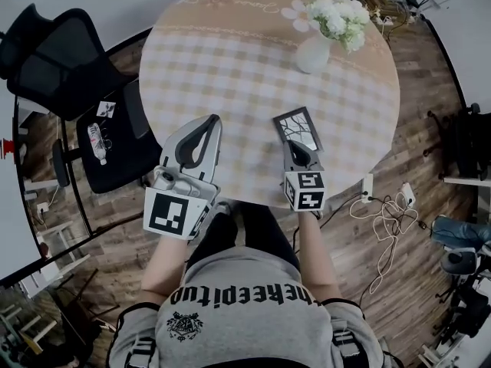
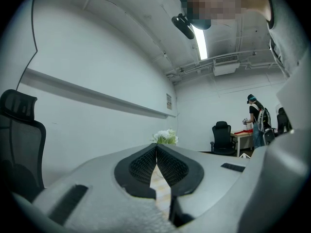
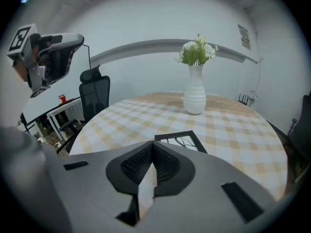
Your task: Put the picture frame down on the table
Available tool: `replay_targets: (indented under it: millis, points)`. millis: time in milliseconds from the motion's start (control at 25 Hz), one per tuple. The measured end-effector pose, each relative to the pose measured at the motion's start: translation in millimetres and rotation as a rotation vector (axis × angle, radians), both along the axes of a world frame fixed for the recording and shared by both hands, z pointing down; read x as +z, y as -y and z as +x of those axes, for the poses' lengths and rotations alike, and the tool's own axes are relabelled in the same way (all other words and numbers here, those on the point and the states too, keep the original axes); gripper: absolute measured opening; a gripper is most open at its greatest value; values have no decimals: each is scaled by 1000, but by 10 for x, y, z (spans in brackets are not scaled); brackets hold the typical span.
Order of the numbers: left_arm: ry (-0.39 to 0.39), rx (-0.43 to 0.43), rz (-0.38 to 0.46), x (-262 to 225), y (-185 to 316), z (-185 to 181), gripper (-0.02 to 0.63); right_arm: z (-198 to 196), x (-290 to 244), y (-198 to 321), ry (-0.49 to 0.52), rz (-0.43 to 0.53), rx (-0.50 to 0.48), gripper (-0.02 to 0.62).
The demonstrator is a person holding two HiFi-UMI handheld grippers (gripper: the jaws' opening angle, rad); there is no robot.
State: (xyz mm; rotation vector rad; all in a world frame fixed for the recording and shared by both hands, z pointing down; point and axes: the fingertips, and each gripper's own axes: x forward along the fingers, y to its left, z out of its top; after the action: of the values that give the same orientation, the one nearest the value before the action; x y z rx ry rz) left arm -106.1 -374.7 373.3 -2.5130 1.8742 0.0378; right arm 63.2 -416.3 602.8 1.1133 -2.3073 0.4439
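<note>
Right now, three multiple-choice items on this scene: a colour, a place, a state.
1. Flowers in the vase: A red, B blue, C white.
2. Picture frame is: A behind the vase, B on the table just ahead of the right gripper, C leaning upright on the vase.
3. Right gripper's jaws: A together and empty, B wide apart, C clamped on the frame.
Key: 1 C, the petals are white; 2 B, it lies flat past the jaw tips; 3 A, they meet with nothing between.

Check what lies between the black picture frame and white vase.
Only bare checked tablecloth between black picture frame and white vase, shown in right gripper view.
</note>
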Motion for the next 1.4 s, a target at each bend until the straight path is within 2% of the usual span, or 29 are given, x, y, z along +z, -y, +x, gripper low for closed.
replay_targets:
  millis: [560,920,1400]
  points:
    - [14,187,75,-279,-398,347,17,120,-1033,-494,153,197,105,5]
    - [18,285,109,-394,-762,525,17,185,-1645,-962,219,343,148,6]
    - [30,384,116,-407,-1218,607,17,63,-2175,-1521,279,471,157,6]
